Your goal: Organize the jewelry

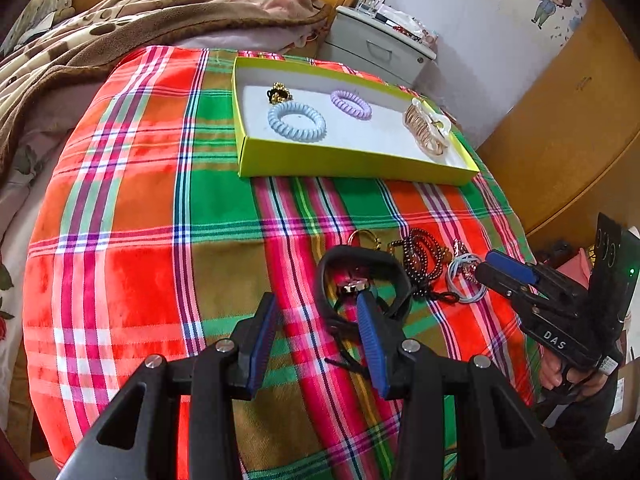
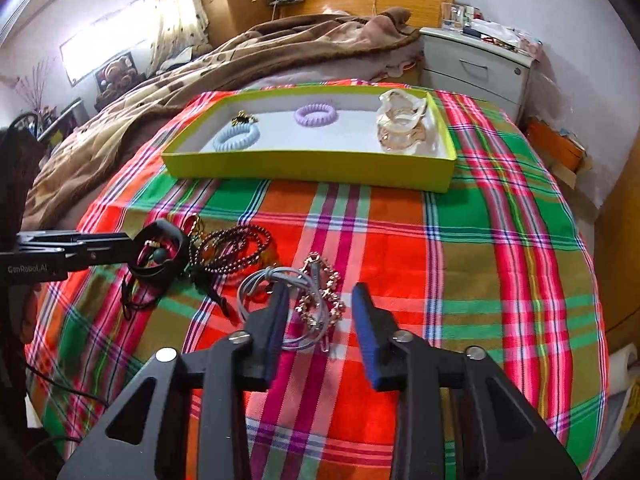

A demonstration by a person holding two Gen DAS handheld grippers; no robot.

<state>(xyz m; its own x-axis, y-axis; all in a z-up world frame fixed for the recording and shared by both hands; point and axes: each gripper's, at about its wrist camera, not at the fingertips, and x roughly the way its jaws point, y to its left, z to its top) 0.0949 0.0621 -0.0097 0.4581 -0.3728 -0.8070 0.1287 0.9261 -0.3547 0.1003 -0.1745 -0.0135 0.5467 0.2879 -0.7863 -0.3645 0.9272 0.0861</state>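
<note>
2 grippers hover over jewelry on a plaid cloth (image 2: 400, 240). The left gripper (image 1: 316, 320) gapes wide, 1 finger inside a black band (image 1: 360, 264). The right gripper (image 2: 320, 312), half open, straddles a chain (image 2: 320, 296), gripping nothing.

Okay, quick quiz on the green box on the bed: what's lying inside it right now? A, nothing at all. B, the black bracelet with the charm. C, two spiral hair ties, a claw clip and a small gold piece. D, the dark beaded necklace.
C: the green box holds a blue spiral hair tie, a purple spiral hair tie, a claw clip and a small gold piece; the beaded necklace lies outside on the plaid cloth.
</note>
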